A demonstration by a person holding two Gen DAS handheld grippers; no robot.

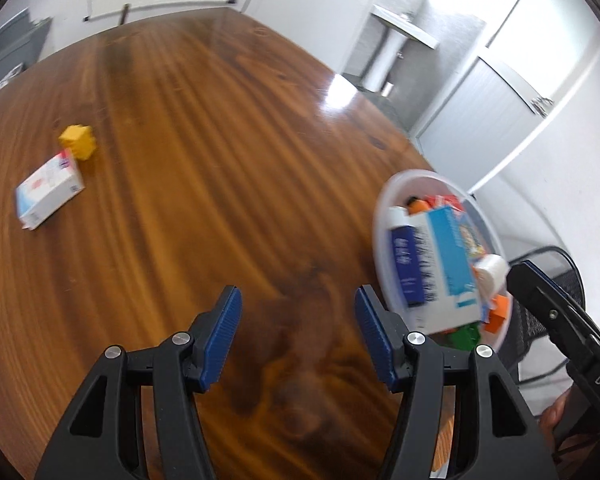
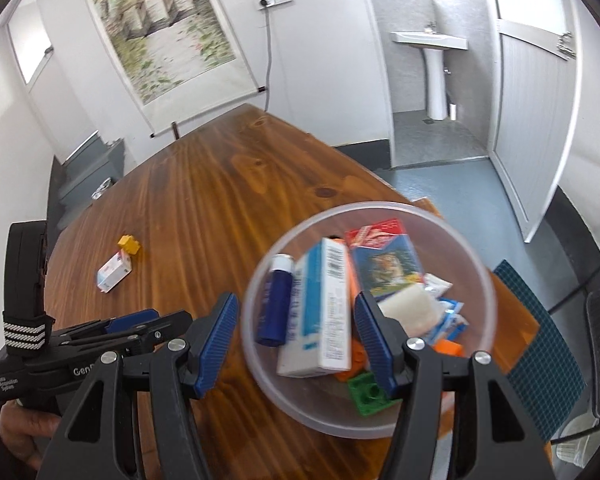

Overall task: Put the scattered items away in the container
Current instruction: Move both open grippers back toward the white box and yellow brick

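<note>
- Left wrist view: left gripper (image 1: 298,336) parted, empty, over bare bench (image 1: 204,128).
- Right wrist view: right gripper (image 2: 296,344) parted, empty, above bowl (image 2: 488,280); only here, green brick (image 2: 370,398) unobstructed.

In the left wrist view the container (image 1: 384,216) is smeared by motion, so the print on the tall white and blue box (image 1: 446,256) inside it cannot be read. The lower pieces in the container are largely covered by that box, and only corners of an orange block (image 1: 500,316) and a green block (image 1: 466,338) are seen. The right gripper (image 1: 520,276) is cut off by the picture's edge there, and its jaws are not shown. The label on the small white box (image 1: 48,188) is too blurred to be read. In the right wrist view the near rim of the container (image 2: 364,432) is crossed by the gripper's own arm.
</note>
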